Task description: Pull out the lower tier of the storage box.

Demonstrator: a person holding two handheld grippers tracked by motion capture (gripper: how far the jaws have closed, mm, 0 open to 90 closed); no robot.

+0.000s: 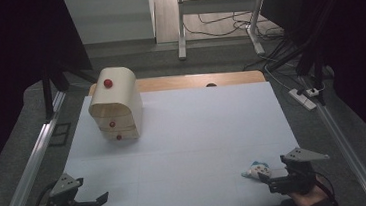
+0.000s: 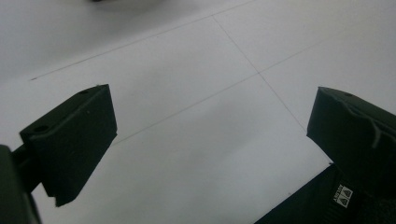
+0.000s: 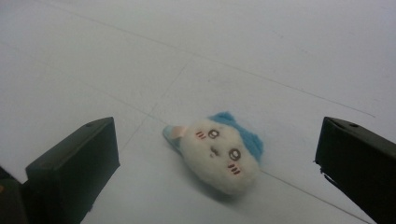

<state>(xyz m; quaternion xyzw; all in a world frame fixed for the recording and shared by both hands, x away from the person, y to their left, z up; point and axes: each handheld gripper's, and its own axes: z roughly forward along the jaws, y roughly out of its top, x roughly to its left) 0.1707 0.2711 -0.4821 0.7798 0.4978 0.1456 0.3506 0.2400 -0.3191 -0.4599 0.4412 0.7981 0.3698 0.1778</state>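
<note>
Near the table's (image 1: pixel 183 133) front edge lies a plush toy (image 3: pixel 217 154).

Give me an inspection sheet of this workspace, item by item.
Surface: white tabletop, faint seam lines.
Job's things: small cream plush toy with blue ears, lying just ahead of the right gripper, untouched.
Clutter: pale wooden drawer chest with red knobs, far left, drawers shut.
Grippers: left gripper and right both open, empty, at the near edge.
Cables: loose cables on the floor beyond; white power strip at right.
Surroundings: dim room, metal desk frame.
</note>
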